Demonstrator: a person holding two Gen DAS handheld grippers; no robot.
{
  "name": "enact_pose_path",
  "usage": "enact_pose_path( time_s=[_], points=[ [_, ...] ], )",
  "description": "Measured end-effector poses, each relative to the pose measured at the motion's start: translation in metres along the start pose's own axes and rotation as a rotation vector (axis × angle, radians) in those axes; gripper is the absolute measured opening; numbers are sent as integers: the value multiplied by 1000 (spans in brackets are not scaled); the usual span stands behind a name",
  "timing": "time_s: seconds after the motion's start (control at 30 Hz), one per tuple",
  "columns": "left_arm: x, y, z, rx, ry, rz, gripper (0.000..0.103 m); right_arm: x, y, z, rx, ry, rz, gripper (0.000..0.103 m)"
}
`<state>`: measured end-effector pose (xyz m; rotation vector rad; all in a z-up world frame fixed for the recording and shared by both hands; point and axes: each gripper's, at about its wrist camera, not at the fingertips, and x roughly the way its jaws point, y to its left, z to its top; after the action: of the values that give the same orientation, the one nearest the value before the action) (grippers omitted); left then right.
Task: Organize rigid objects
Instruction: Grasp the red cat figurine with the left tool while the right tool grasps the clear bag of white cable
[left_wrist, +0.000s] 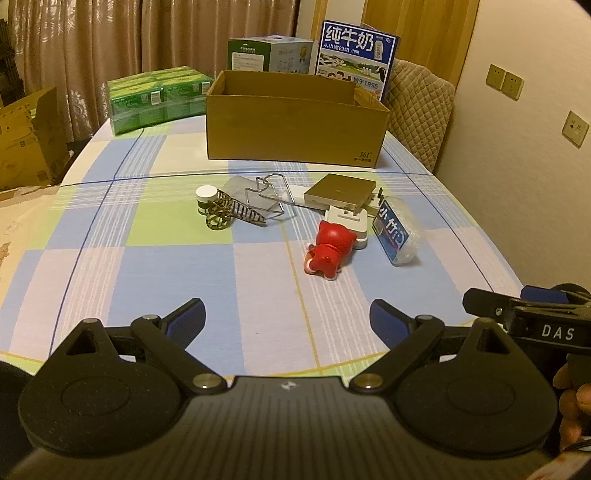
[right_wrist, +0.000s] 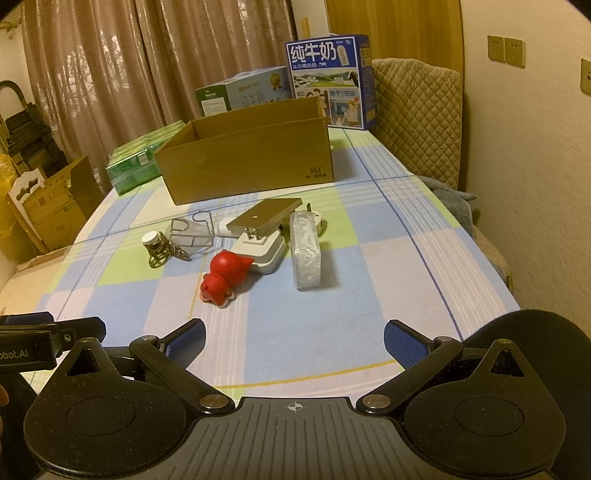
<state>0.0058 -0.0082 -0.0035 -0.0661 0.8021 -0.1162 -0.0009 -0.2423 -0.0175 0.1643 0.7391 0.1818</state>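
Left claw: the left claw (left_wrist: 287, 314) hung low over the near edge of the bench (left_wrist: 147, 280), its blue pads spread wide with nothing between them.
Right claw: the right claw (right_wrist: 294, 338) sat just beside it, equally wide apart and empty.
Bench: a checked cloth covered it; the near half was bare.
Clutter: the loose things lay in a huddle mid-bench, well apart from both claws.
Nearest piece: a red toy figure (left_wrist: 327, 249) lay on its side at the front of the huddle, leaning against a white charger (left_wrist: 349, 225).
Right of it: a clear packet with a blue label (left_wrist: 395, 230) lay lengthwise, just beside the charger.
Behind: a flat gold box (left_wrist: 340, 190) rested partly on top of other pieces, with a wire rack (left_wrist: 267, 197) to its left.
Far left: a small white-capped jar (left_wrist: 205, 199) touched a brass model (left_wrist: 229, 214).
Destination, as I judged it: the open cardboard box (left_wrist: 295, 129) stood behind the huddle; I could not see into it.
Step in hand: no grasp had begun; reaching for a first piece seemed due.
Doing it well: I would have taken the red toy first, since it stood clear at the front, closing across its round body, not its small feet.
Risk: dragging it could shift the charger.
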Motion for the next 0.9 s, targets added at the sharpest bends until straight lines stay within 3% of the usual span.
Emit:
enact_pose_path(
  time_s=[0.3, 0.67, 0.83, 0.9],
  points=[
    [32, 3, 19, 27, 11, -52, 91, 24, -9, 12, 16, -5, 5, 101],
    [106, -15, 41, 253, 27, -155, 82, 71, -22, 38, 4, -19, -1, 101],
    [140, -22, 42, 284, 39, -171, 74, 93, -28, 47, -18, -25, 8, 100],
    [151, -25, 43, 294, 34, -176, 71, 102, -30, 49, -32, -24, 19, 94]
  ],
)
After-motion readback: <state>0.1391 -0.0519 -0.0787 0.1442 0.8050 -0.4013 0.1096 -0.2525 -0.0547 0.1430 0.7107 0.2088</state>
